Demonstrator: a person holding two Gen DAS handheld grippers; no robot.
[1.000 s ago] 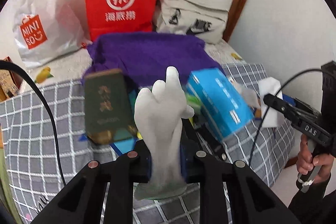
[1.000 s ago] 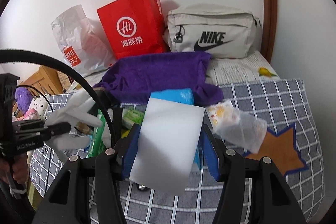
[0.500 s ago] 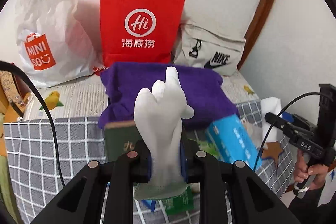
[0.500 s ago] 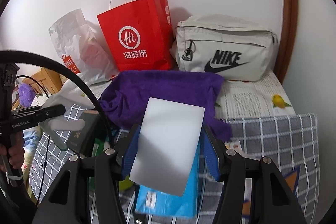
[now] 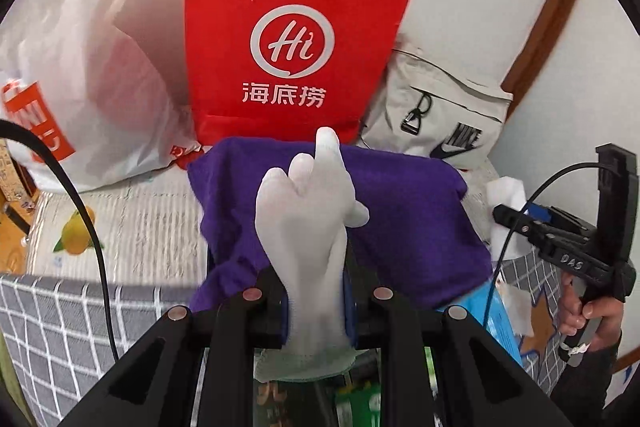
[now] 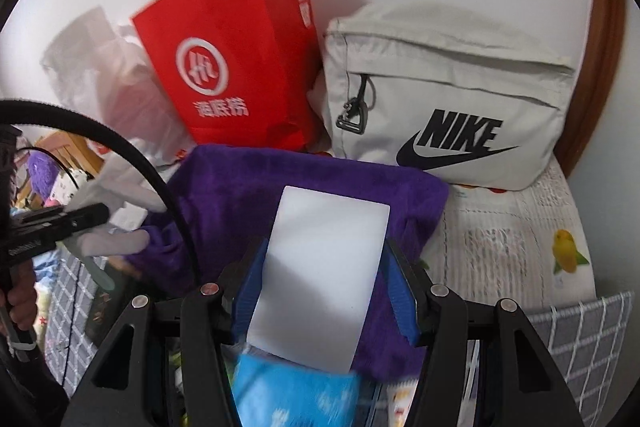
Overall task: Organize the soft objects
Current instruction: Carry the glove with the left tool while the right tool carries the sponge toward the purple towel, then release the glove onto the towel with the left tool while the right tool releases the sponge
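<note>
- Left gripper [image 5: 316, 301]: closed on white glove [image 5: 308, 223] at the wrist; fingers of the glove upright ahead of the jaws, cuff hanging below them.
- Right gripper [image 6: 326, 301]: closed on white sponge block [image 6: 320, 275], blue pads [image 6: 250, 293] pressed against both side faces; block projecting forward and upward from the jaws.
- Purple towel [image 5: 404, 219]: spread directly ahead of and beneath both claws, on the bed.
- Red paper bag [image 5: 292, 39]: upright beyond the towel, against the wall; grey Nike bag [image 6: 444, 107] to its right; white plastic bag [image 5: 84, 99] to its left.
- Blue packet [image 6: 296, 391]: just below the right claw, under the sponge block; blurred.
- Judged step: both soft items carried toward the towel or the bags; destination not determinable.
- Judged risk 1: glove slipping out, since limp fabric held by a narrow pinch only.
- Judged risk 2: sponge block tilting or springing free, since compressible and gripped near its lower half.
- Judged risk 3: claws, close together over the towel, colliding or snagging the black cable [image 6: 168, 195] crossing left of the right claw.
</note>
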